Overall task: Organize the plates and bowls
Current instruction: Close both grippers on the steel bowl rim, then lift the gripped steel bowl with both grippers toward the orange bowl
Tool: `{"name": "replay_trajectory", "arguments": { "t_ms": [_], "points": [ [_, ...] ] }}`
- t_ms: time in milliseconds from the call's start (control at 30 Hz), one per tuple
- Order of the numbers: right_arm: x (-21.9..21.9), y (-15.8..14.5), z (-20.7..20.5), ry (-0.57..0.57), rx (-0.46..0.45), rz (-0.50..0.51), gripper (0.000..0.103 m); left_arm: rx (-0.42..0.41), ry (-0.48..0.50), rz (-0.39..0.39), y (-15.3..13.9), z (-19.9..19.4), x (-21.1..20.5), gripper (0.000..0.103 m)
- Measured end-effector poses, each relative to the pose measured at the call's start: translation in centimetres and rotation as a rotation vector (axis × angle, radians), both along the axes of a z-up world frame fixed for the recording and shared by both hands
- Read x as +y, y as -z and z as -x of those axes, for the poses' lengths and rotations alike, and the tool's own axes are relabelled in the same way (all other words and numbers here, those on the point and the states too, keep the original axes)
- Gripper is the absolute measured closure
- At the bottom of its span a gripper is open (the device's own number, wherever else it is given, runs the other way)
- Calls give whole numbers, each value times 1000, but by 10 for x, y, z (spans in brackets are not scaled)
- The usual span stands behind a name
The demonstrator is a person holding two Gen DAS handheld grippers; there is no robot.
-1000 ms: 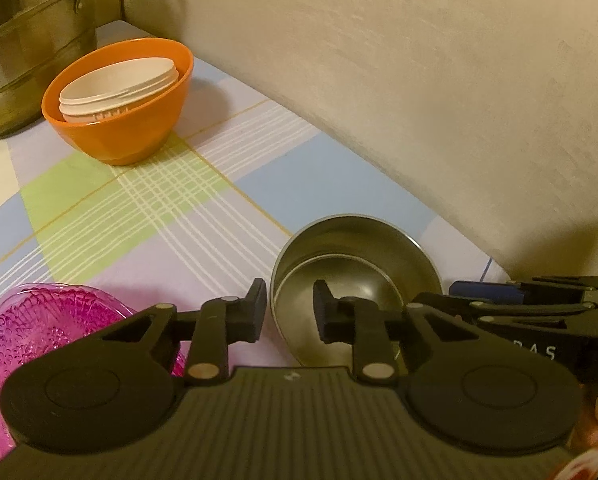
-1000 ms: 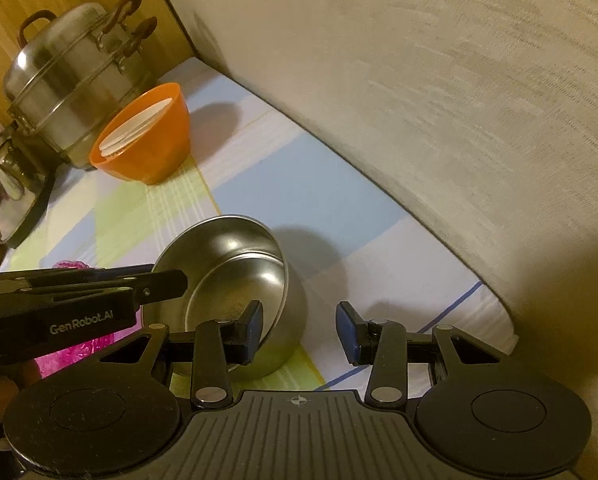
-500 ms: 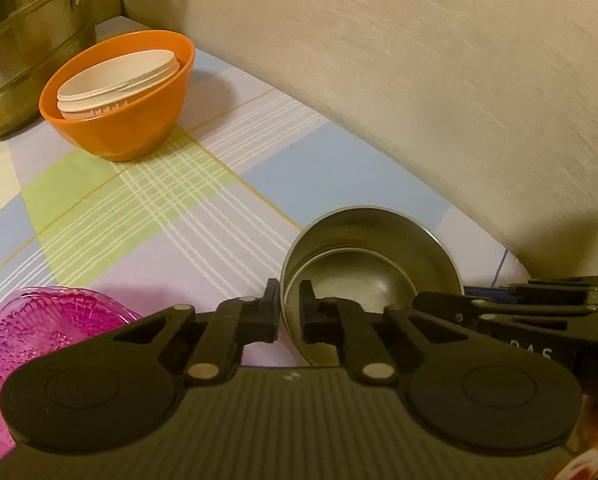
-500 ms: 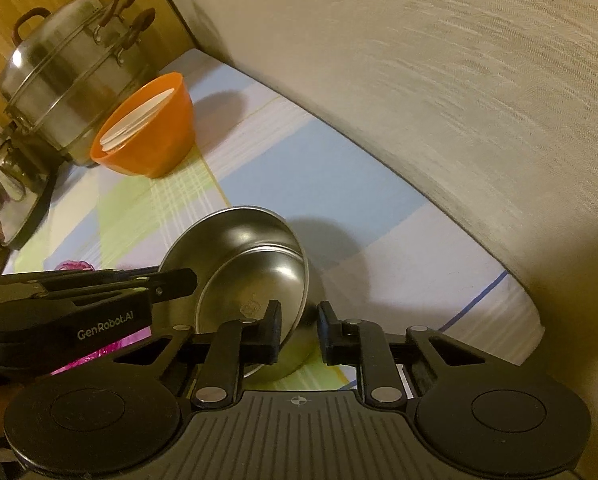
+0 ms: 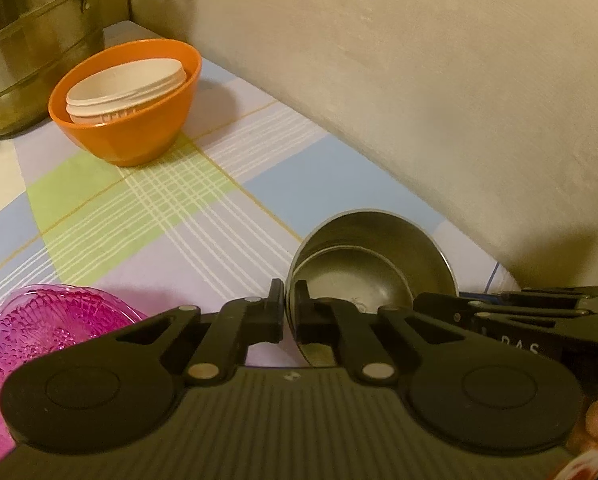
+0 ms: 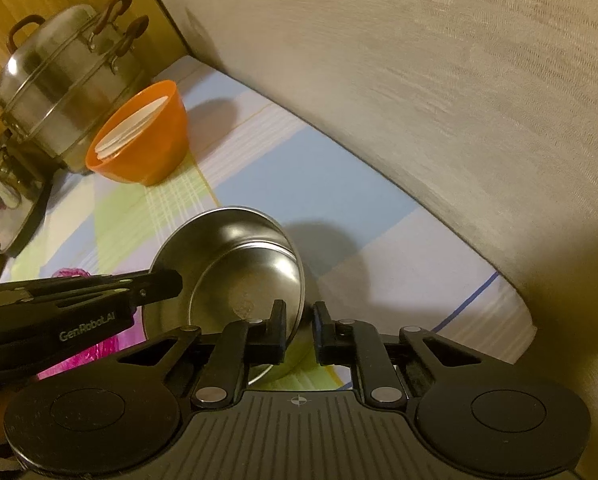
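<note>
Two steel bowls sit nested on the checked cloth, the outer bowl around the smaller inner bowl. My left gripper is shut on the outer bowl's near left rim. In the right wrist view the left gripper reaches in from the left. My right gripper straddles the right rim, one finger inside and one outside, its jaws closing on the wall. It also shows as a dark bar, the right gripper, in the left wrist view.
An orange bowl holding white bowls stands at the back left, by a steel steamer pot. A pink glass dish lies near left. A plaster wall runs along the right.
Both pairs of jaws have closed from well apart onto the steel bowl's rim, one on each side. Neither hand has shifted noticeably.
</note>
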State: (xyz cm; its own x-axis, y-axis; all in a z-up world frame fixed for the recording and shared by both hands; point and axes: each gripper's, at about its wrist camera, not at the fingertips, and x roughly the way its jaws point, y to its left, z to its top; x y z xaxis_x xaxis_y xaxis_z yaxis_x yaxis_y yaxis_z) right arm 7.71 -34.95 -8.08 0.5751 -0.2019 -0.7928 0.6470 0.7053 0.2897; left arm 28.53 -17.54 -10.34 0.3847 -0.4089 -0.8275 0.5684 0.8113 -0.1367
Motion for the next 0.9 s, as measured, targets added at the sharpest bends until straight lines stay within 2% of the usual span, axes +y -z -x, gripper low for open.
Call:
{"name": "replay_trajectory", "arguments": {
  "t_ms": [433,900],
  "points": [
    [-5,-29,-23,-49,-38,72,95,-48,-87,79,-31,-12,13,99],
    [-4,-78,-85,-153,-85,188,95,-115,-194,156,-67,-53,37,99]
  ]
}}
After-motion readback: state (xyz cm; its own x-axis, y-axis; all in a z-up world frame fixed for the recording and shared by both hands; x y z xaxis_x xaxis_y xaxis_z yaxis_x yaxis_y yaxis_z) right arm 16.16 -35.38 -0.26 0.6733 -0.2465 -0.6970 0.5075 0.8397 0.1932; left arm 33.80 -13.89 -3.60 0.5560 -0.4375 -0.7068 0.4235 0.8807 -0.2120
